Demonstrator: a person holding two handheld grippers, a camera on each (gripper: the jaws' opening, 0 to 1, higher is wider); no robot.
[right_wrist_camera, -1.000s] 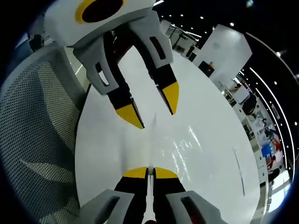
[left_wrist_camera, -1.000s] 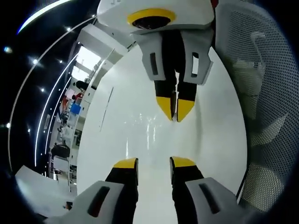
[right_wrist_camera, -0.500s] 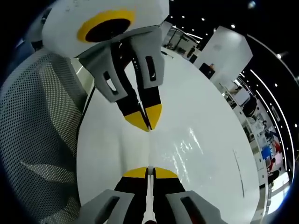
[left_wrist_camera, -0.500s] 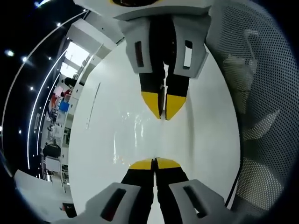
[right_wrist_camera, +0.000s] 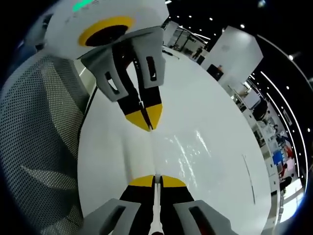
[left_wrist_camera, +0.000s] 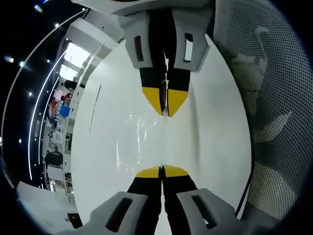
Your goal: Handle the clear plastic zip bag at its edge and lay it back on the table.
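Left tongs (left_wrist_camera: pixel 162 171) pinched closed on one edge of clear zip bag (left_wrist_camera: pixel 146 132), stretched just above white counter (left_wrist_camera: pixel 215 127). Right tongs (right_wrist_camera: pixel 154 180) likewise clamped on opposite edge. Mesh chair (left_wrist_camera: pixel 274 112) beside counter. Bag held taut; lay-down probably next: lower level, then release.

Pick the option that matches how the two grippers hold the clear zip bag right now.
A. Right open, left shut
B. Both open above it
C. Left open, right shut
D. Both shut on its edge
D: the left gripper and the right gripper both have their yellow-tipped jaws closed on the edge of the clear plastic zip bag, stretched between them over the white table.
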